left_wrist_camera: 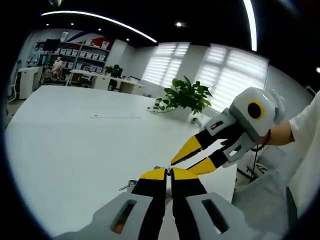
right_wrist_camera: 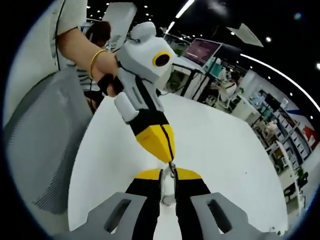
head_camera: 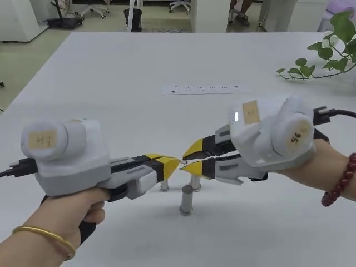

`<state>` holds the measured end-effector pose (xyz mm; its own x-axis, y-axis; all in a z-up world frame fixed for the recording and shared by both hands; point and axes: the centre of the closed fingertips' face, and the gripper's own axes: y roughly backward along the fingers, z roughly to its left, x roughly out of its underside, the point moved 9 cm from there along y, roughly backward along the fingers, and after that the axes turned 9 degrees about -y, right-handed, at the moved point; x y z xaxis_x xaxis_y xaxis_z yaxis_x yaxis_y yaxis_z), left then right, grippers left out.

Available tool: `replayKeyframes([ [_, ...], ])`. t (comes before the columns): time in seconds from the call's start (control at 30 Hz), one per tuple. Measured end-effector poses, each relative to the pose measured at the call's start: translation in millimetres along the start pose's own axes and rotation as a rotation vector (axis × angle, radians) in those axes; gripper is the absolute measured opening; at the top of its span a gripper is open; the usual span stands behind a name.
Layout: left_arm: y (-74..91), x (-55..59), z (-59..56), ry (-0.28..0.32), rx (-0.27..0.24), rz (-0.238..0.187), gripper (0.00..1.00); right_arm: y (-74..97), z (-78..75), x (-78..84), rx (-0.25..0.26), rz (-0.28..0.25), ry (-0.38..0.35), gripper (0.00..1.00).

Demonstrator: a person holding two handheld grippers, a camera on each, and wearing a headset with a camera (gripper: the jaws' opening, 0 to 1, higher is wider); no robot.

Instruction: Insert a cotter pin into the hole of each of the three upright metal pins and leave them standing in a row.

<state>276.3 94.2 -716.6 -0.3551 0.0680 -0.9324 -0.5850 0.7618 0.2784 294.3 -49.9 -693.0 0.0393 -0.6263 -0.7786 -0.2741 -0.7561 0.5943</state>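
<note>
1. The cotter pin (right_wrist_camera: pixel 171 169) is a tiny bit of wire. It is up in the air, right where the two claws meet tip to tip.
2. The left gripper (left_wrist_camera: pixel 168 173) has its jaws pressed shut, and the wire seems to be pinched at their very tip.
3. The right gripper (right_wrist_camera: pixel 169 176) has its jaws a little way apart, with the wire between them. I cannot tell if they squeeze it or just sit around it.
4. Just under the claws stand the three metal pins, all upright: a front pin (head_camera: pixel 187 199), a back right pin (head_camera: pixel 195 182) and a back left pin (head_camera: pixel 164 186). They stand close together on the white table (head_camera: pixel 139 72).
5. I think the step in hand is getting the wire held the right way, maybe passing it from one claw to the other, before it goes in.
6. The next move needs one claw to hold the wire firmly and level, then bring it down and push its end straight through the small hole near the top of a pin, without knocking the pin over.
7. The holes are too small to see. The claws cover the tops of the two back pins, so I cannot tell if any pin has its wire yet.
8. Far off on the table are a flat white strip (head_camera: pixel 203 89) and a leafy plant (head_camera: pixel 328 53).
</note>
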Motion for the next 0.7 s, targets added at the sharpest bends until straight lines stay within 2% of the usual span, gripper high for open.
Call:
replayKeyframes([
  [0.07,2.4,2.2,0.7,-0.061,0.006,0.024,0.00,1.7,-2.6,1.6,-0.008,-0.006,-0.037,0.13],
  [0.13,3.6,3.6,0.4,-0.094,0.017,0.039,0.00,2.9,-2.2,3.9,-0.044,-0.019,-0.095,0.13],
  [0.17,4.4,4.4,0.1,-0.112,0.028,0.045,0.00,3.5,-0.9,4.4,-0.087,-0.037,-0.131,0.13],
  [0.27,6.8,6.5,-0.5,-0.161,0.052,0.060,0.00,5.8,-1.8,7.6,-0.124,-0.065,-0.202,0.14],
  [0.4,9.4,8.1,-2.6,-0.186,0.086,0.055,0.00,8.4,-3.3,13.8,-0.178,-0.103,-0.310,0.16],
  [0.53,10.2,8.6,-4.7,-0.215,0.125,0.049,0.00,10.7,-2.7,19.1,-0.225,-0.113,-0.350,0.17],
  [0.7,11.3,9.1,-7.7,-0.221,0.175,0.044,0.00,12.4,2.3,22.4,-0.281,-0.129,-0.380,0.17],
])
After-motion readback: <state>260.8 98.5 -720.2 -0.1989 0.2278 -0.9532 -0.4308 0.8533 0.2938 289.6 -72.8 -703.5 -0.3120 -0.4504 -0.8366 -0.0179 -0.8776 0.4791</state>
